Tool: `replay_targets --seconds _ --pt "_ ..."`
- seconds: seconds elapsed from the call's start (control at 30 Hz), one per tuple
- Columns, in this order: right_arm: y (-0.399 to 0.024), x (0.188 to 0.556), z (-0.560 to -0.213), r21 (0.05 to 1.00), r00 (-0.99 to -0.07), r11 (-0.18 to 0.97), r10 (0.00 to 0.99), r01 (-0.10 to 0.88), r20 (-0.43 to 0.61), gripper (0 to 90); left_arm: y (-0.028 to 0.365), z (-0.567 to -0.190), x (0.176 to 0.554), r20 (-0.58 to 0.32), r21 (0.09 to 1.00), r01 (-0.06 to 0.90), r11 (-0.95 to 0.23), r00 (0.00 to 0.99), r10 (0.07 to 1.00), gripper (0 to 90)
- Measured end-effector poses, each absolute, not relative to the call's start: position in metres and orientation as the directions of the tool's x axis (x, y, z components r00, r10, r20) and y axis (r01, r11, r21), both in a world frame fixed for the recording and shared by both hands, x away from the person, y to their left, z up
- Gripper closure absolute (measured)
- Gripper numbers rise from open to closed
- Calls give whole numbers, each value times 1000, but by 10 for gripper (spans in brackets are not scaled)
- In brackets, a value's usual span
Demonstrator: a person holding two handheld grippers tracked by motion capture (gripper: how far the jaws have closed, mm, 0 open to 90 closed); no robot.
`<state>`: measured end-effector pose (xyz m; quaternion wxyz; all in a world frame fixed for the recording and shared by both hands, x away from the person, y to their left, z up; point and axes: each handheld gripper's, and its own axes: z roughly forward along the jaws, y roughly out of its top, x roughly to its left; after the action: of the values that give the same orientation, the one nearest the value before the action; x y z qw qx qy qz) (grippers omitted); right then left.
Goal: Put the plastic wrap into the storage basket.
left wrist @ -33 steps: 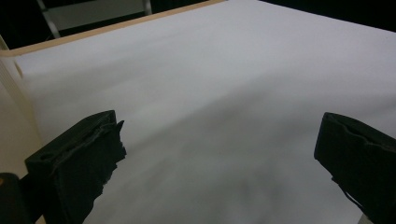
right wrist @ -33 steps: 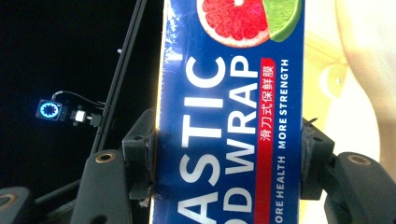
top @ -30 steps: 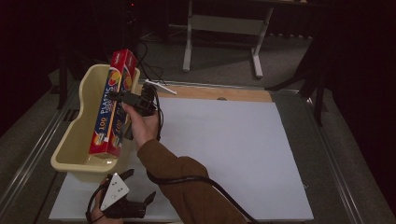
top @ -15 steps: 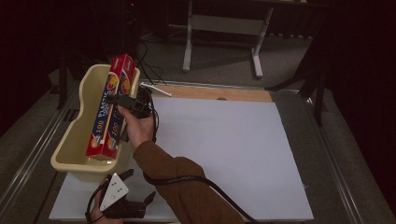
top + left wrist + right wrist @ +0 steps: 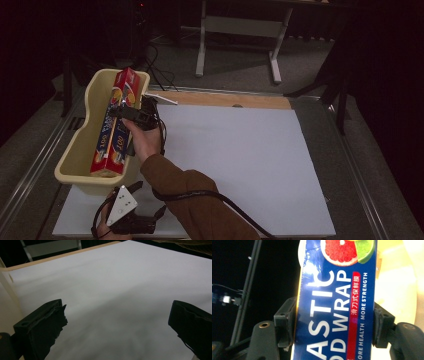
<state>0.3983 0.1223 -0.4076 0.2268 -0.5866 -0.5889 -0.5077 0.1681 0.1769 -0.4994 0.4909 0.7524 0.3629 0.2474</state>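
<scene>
A long red and blue plastic wrap box [image 5: 116, 127] lies lengthwise in the pale yellow basket [image 5: 75, 150], its far end propped on the far rim. My right gripper [image 5: 131, 111] reaches over the basket's right wall and straddles the box. In the right gripper view the box [image 5: 337, 302] fills the gap of the right gripper [image 5: 334, 327]. Its jaws have just been opening, and the pads [image 5: 287, 325] stand right beside the box's sides. My left gripper [image 5: 148, 199] rests at the near left of the table. The left gripper [image 5: 117, 322] is open, with nothing between its jaws.
A large white sheet [image 5: 240, 160] covers the table, with a wooden strip [image 5: 225, 99] along its far edge. A thin white stick [image 5: 161, 98] lies beside the basket's far corner. The left gripper view shows the sheet [image 5: 120, 285]. A metal stand [image 5: 240, 30] stands on the floor beyond the table.
The right hand and the box have shifted slightly left and lower into the basket. The left gripper has not moved.
</scene>
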Motion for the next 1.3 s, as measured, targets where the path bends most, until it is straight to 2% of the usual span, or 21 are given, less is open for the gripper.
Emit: replay_targets --seconds 0.1,0.13,0.23,0.33,0.53,0.7,0.9,1.3 --pt "122 399 -409 360 -227 -195 493 912 840 311 177 -499 168 18 917 304 -257 615 788 8" --pt "119 398 -408 381 -242 -213 485 900 841 338 177 -499 168 18 917 303 -258 616 787 8" --pt "116 396 -399 397 -271 -215 447 892 852 339 176 -500 169 18 917 303 -259 617 787 8" --pt "114 391 -388 439 -317 -181 465 880 827 358 175 -500 169 21 915 305 -264 618 786 8" --pt "104 390 -395 473 -355 -121 510 873 784 386 176 -500 170 25 913 305 -269 619 785 8" --pt "93 384 -393 583 -466 -55 544 811 698 388 175 -499 170 25 912 307 -271 618 786 8" --pt "73 372 -386 720 -615 44 559 692 557 369 174 -499 171 30 910 307 -279 621 783 8" --pt "3 369 -392 804 -712 192 608 562 352 332 171 -500 173 46 901 310 -302 625 779 8"
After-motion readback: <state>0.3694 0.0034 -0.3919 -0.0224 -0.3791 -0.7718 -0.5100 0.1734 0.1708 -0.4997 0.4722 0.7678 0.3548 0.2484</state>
